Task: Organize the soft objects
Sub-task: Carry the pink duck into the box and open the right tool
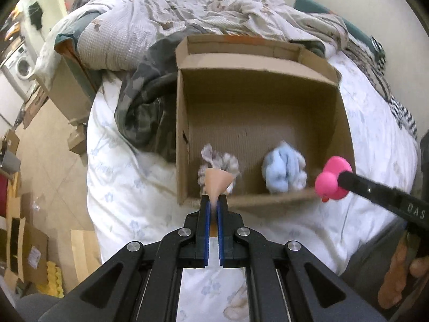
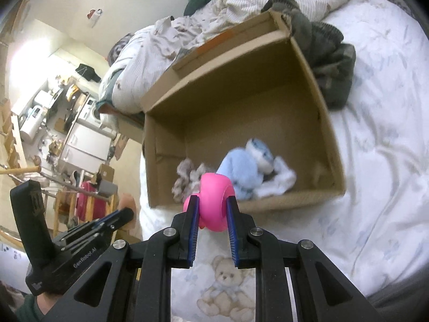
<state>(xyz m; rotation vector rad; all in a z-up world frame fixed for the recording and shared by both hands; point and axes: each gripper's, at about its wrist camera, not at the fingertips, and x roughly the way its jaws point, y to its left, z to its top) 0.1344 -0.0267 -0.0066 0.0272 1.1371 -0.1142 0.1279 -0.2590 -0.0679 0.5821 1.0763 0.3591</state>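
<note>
The left gripper [image 1: 213, 201] points steeply down toward the near rim of the cardboard box [image 1: 344, 123], its jaws clenched on a thin peach-coloured soft piece [image 1: 218, 181] that fans out above the blue pads. In the right wrist view this gripper [image 2: 126, 214] appears at the lower left, its handle upright, with a sleeve and part of the hand below it.

Inside the box, on the floor against the near wall, lie a grey-and-white fabric bundle [image 1: 221, 161] on the left and a light blue plush toy [image 1: 285, 169] on the right (the two are near each other but apart).

The right gripper [image 2: 213, 212] slants down at a shallower angle toward the same near rim. Its jaws are closed on a pink rubber duck [image 2: 214, 201], pads pressing both flanks. In the left wrist view the duck [image 1: 332, 179] hangs at the box's near right corner, at the finger's end.

The box stands on a white bedsheet [image 1: 120, 187]; a rumpled quilt [image 1: 150, 24] lies behind it.
</note>
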